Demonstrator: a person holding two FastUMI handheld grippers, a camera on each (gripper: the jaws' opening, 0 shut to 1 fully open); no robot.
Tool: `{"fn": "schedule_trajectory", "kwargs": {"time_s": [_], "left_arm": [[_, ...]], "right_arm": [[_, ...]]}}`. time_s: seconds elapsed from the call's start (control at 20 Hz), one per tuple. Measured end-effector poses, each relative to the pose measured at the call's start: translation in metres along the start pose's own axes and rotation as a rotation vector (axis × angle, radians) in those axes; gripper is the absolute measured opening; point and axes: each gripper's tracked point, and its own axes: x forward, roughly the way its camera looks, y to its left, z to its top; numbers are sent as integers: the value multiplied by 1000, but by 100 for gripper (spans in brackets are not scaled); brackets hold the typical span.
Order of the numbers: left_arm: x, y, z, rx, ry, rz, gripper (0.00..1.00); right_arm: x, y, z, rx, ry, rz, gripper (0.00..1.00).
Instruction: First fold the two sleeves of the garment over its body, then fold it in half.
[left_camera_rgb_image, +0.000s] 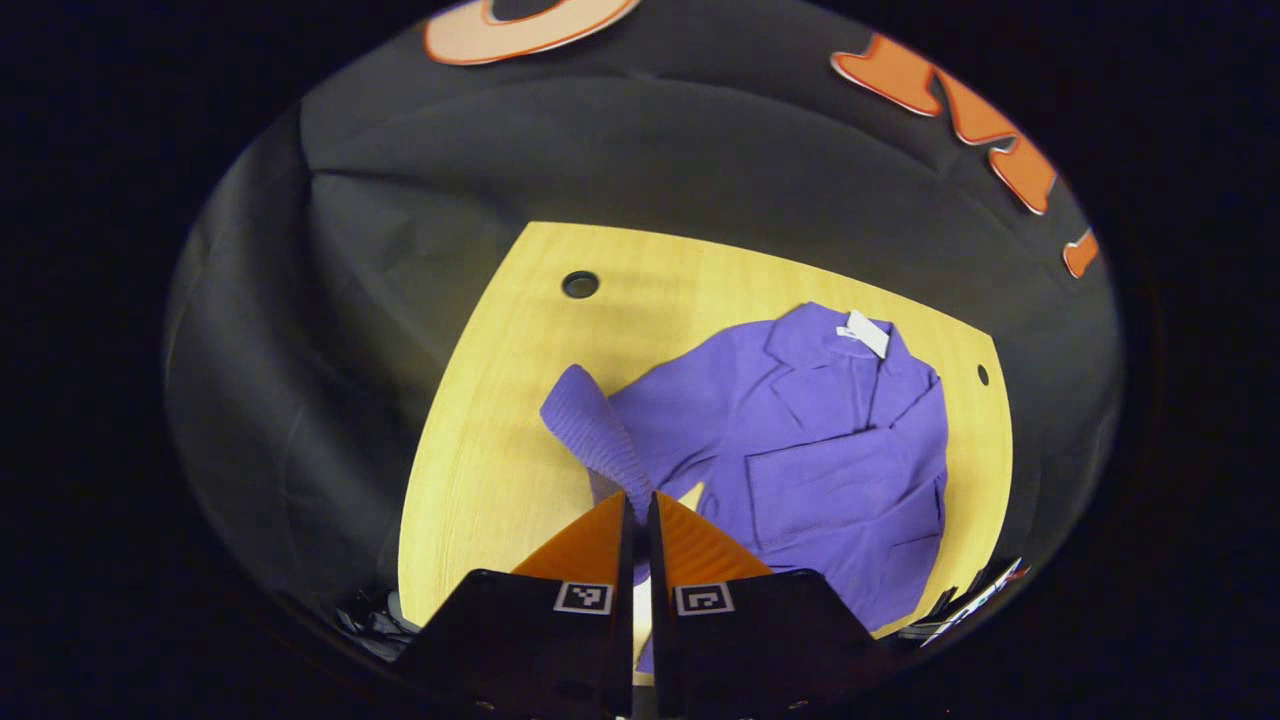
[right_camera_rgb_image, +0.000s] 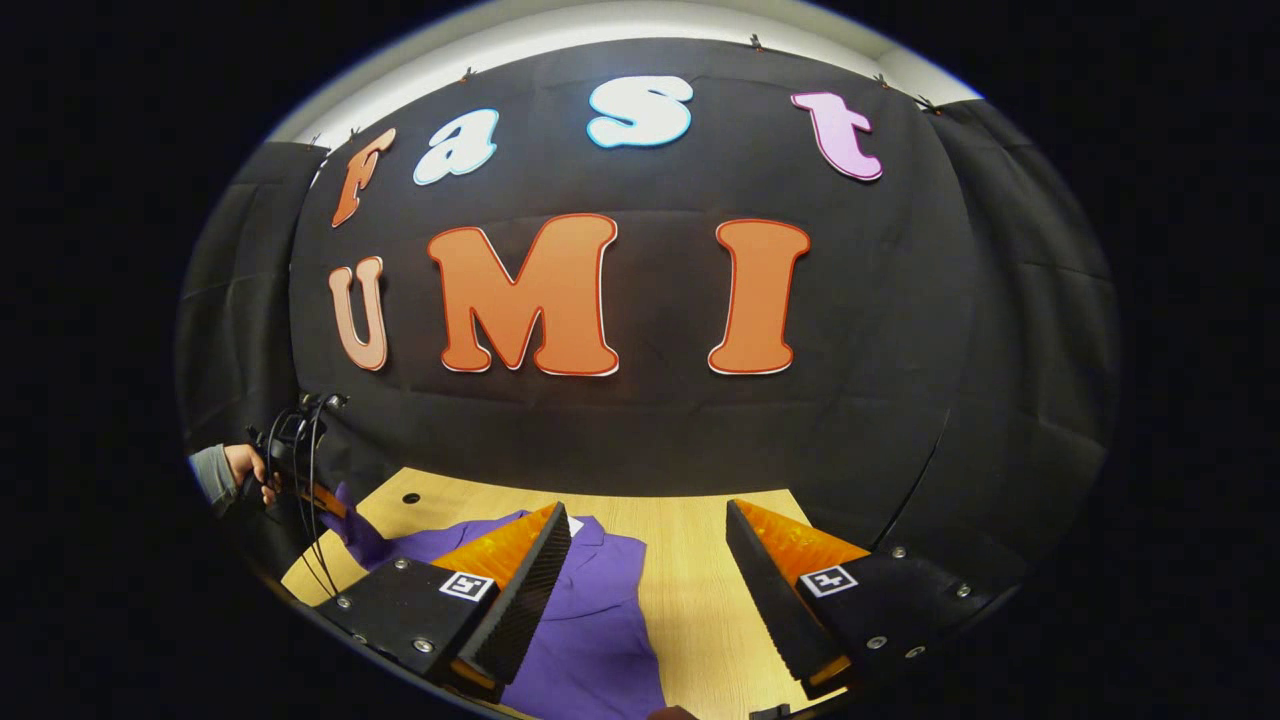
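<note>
Purple garment lies on the wooden table, collar and white tag toward the far edge, one sleeve already folded across the body. The other sleeve is lifted off the table, its ribbed cuff end hanging up in the air toward the left gripper. That gripper's fingers are pressed nearly together with the sleeve fabric pinched between them; the actual contact is hidden behind the tips, so the grip looks like it's on the cuff edge, but can't confirm how much cloth is in there. The garment's hem is cut off behind the gripper body in the left gripper view. Right gripper hangs above the table with fingers spread wide, nothing between them, garment body below its left finger and bare wood below the gap. In the right gripper view the left gripper shows far off at the left edge, held by a hand with a grey sleeve cuff, cables trailing down; small and distorted there, details hard to make out. Two dark holes in the tabletop near the far corners.
</note>
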Motion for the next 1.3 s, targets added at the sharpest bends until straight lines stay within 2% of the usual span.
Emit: {"fn": "schedule_trajectory", "kwargs": {"time_s": [0.25, 0.65, 1.05, 1.1, 1.15, 1.3], "left_arm": [[-7, -63, 13, 80, -8, -63, 9], [-21, -186, 31, 276, -32, -164, 9], [-13, -307, 19, 437, -19, -274, 8], [-12, -319, 15, 457, -17, -286, 9], [-9, -329, 15, 477, -23, -292, 9], [2, -355, 13, 505, -34, -311, 9]], "right_arm": [[-4, -10, -9, 24, 12, -2, 95], [-11, -34, -21, 70, 20, -18, 95], [-18, -65, -35, 136, 37, -41, 95], [-18, -67, -38, 136, 41, -49, 100], [-17, -70, -42, 135, 47, -52, 95], [-20, -78, -48, 141, 60, -56, 95]]}}
